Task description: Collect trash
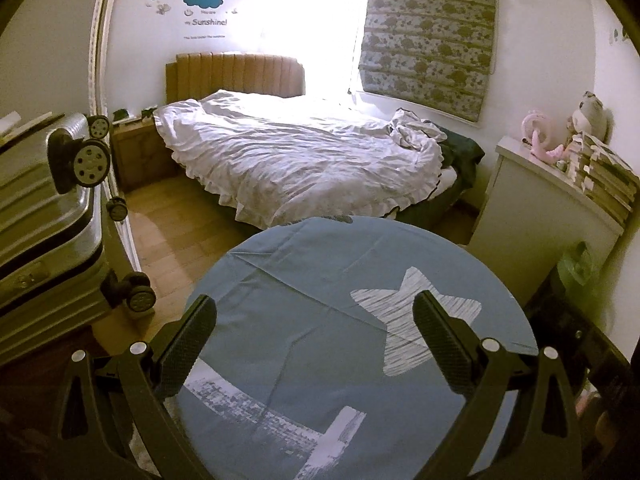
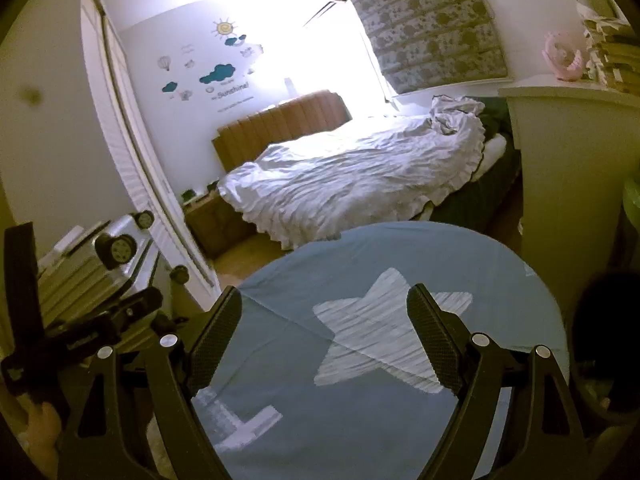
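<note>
While both tools hover over the round table [image 1: 304, 280] with its blue star cloth, a silver suitcase [image 1: 44, 200] lies at the left, a white cabinet [image 1: 540, 216] stands at the right, and the bed [image 1: 296, 160] is behind. The left gripper [image 1: 316, 344] and the right gripper [image 2: 324, 336] have their fingers wide apart, holding nothing. I cannot find any trash in either view.

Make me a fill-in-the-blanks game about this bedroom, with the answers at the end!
1. The round table wears a blue cloth printed with a big white ____.
2. The wrinkled blanket on the bed is ____ in colour.
3. The silver suitcase beside the table lies on its side, showing its black ____.
4. Both the left gripper and right gripper have their jaws ____, holding nothing.

Answers: star; white; wheels; open
</note>
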`<state>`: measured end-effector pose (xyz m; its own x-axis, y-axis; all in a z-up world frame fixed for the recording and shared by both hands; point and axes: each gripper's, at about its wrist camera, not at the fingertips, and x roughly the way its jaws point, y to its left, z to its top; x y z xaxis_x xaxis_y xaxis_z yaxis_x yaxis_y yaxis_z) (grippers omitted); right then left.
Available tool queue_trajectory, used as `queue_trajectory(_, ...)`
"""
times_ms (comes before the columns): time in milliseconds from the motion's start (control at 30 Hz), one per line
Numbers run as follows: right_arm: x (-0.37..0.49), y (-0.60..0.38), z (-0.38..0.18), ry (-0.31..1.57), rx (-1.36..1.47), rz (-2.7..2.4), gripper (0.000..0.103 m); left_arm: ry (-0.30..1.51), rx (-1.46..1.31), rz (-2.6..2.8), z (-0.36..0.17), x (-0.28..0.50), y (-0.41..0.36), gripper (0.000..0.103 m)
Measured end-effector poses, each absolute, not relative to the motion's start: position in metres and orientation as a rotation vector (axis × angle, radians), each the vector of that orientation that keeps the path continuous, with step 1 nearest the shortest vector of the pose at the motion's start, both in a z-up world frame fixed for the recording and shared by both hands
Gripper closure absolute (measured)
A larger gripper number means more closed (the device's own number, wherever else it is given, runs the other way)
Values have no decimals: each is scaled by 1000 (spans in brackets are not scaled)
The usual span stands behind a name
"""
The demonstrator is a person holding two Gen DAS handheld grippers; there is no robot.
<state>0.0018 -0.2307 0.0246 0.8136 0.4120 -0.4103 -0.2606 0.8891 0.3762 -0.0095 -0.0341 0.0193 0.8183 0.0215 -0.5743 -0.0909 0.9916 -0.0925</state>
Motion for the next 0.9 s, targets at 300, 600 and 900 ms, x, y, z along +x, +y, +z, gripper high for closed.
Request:
queue_trajectory(300, -3, -232, 25, 505, 311, 369, 19, 608, -116, 52, 20, -15, -33, 5)
queue_trajectory(600, -10, -232, 24, 507, 317, 364, 19, 611, -120, 44, 20, -18, -31, 5)
queue_trajectory(900, -12, -231, 23, 508, 321, 361, 19, 611, -120, 46, 20, -19, -33, 5)
